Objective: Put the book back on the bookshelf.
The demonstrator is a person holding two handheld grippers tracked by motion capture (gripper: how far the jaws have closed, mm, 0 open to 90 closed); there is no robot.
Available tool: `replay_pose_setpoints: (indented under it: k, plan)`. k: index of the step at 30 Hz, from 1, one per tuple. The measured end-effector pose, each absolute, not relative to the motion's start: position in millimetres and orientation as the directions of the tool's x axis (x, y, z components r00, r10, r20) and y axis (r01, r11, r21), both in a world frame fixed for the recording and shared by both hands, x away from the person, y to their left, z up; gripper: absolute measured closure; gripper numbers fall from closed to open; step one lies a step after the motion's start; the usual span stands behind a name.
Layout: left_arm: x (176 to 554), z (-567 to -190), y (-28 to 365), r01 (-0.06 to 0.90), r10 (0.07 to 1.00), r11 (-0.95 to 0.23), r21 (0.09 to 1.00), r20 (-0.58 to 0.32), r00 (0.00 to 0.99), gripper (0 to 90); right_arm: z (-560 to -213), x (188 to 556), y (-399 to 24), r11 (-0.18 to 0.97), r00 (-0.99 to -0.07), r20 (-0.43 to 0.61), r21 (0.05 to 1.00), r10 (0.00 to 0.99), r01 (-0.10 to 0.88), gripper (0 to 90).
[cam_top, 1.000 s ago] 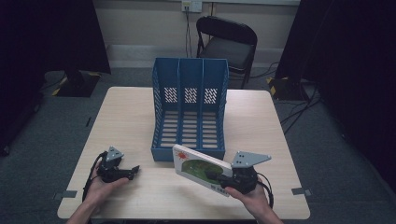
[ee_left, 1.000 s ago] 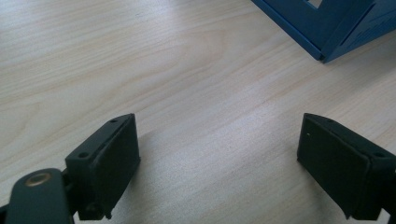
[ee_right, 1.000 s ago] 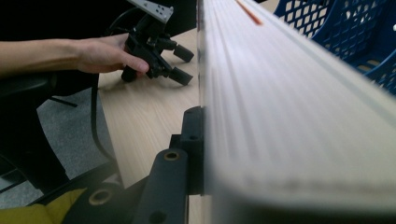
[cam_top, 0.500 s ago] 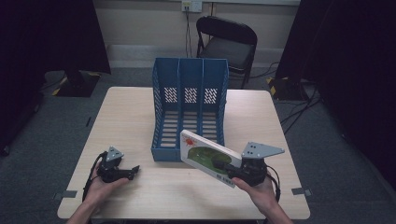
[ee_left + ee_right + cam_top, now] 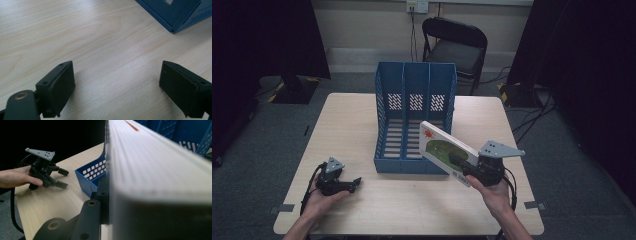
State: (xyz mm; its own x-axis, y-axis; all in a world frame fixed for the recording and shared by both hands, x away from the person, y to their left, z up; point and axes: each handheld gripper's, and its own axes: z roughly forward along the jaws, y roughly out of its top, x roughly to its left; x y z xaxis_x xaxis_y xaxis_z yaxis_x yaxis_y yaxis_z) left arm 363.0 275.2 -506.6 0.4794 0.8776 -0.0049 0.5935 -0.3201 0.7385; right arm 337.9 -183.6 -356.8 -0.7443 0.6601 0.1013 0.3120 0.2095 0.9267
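A blue three-slot file rack (image 5: 414, 117) stands in the middle of the wooden table (image 5: 352, 115). My right gripper (image 5: 462, 165) is shut on a white book with a green cover picture (image 5: 444, 150), held tilted on edge in the air just in front of the rack's right slot. In the right gripper view the book's page edge (image 5: 155, 170) looms close and the rack (image 5: 93, 173) sits behind it. My left gripper (image 5: 354, 184) rests low at the table's front left, open and holding nothing; its jaws stand wide apart over bare wood (image 5: 112, 50), and it shows again as the left gripper (image 5: 61, 178).
A black folding chair (image 5: 457, 47) stands behind the table. Cables run along the floor at the back right. The rack's front corner (image 5: 175, 15) lies ahead of my left gripper. Bare wood stretches across the table's left side and front.
My right gripper has carried the book rightward and up, tipping it more upright toward the rack's right slot. The left gripper has stayed put.
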Motion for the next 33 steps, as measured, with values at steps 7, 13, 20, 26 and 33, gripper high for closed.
replay_pose_setpoints:
  k: [7, 13, 20, 26, 33]
  plan:
    - [363, -507, 275, 0.593, 0.877, -0.32, 0.739, -0.005, 0.48, 12.4, -356, 348, -188, 0.184, -0.689, 0.086, 0.934, 0.719, 0.308, 76.6]
    - [363, -507, 275, 0.593, 0.877, -0.321, 0.739, -0.004, 0.48, 12.4, -357, 356, -192, 0.165, -0.644, 0.081, 0.935, 0.761, 0.313, 76.6]
    - [363, -507, 275, 0.593, 0.878, -0.32, 0.739, -0.005, 0.479, 12.4, -358, 363, -189, 0.169, -0.594, 0.053, 0.935, 0.803, 0.311, 76.6]
    - [363, -507, 275, 0.593, 0.877, -0.32, 0.739, -0.005, 0.48, 12.4, -359, 372, -184, 0.157, -0.56, 0.055, 0.933, 0.827, 0.323, 76.6]
    - [363, -507, 275, 0.593, 0.877, -0.321, 0.738, -0.005, 0.48, 12.4, -360, 385, -171, 0.142, -0.516, 0.054, 0.932, 0.855, 0.333, 76.6]
